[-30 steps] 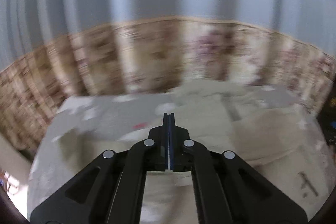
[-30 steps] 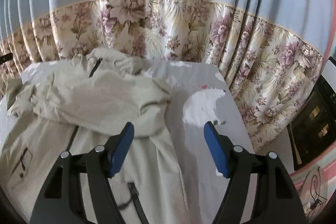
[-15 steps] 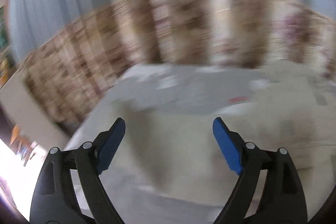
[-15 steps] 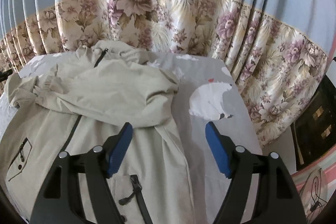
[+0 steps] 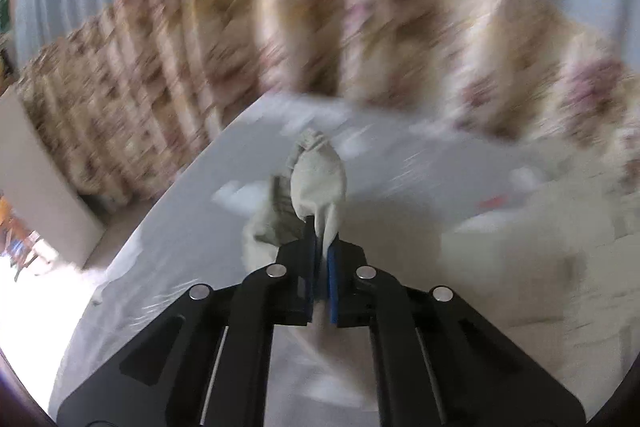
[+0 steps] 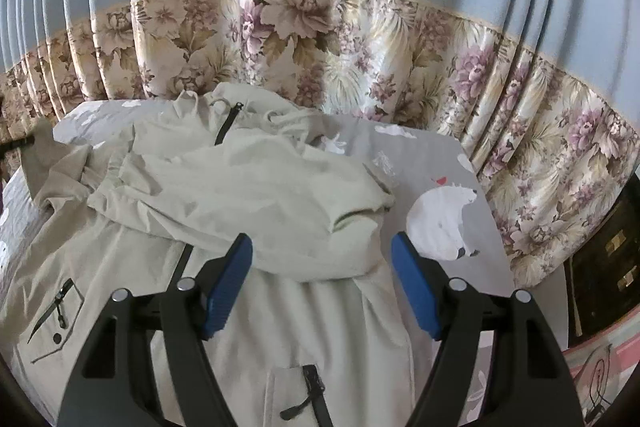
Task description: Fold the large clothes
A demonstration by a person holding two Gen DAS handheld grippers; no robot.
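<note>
A large beige jacket (image 6: 248, 195) with black zippers lies spread on the grey bed sheet (image 6: 432, 163), one sleeve folded across its chest. My left gripper (image 5: 321, 247) is shut on a bunched end of the jacket's other sleeve (image 5: 318, 179), lifted above the sheet; this view is motion-blurred. That lifted sleeve also shows at the left edge of the right wrist view (image 6: 48, 155). My right gripper (image 6: 322, 279) is open and empty, hovering above the jacket's front below the folded sleeve.
A floral curtain (image 6: 320, 51) hangs close behind the bed. The bed's right edge (image 6: 496, 239) drops to dark furniture (image 6: 604, 279). In the left wrist view the bed's left edge (image 5: 168, 195) runs beside a beige panel (image 5: 36, 187) and a bright floor.
My left gripper was shut, opened half a second ago, and has now closed on the sleeve end and lifted it. My right gripper has drawn back slightly and stayed open.
</note>
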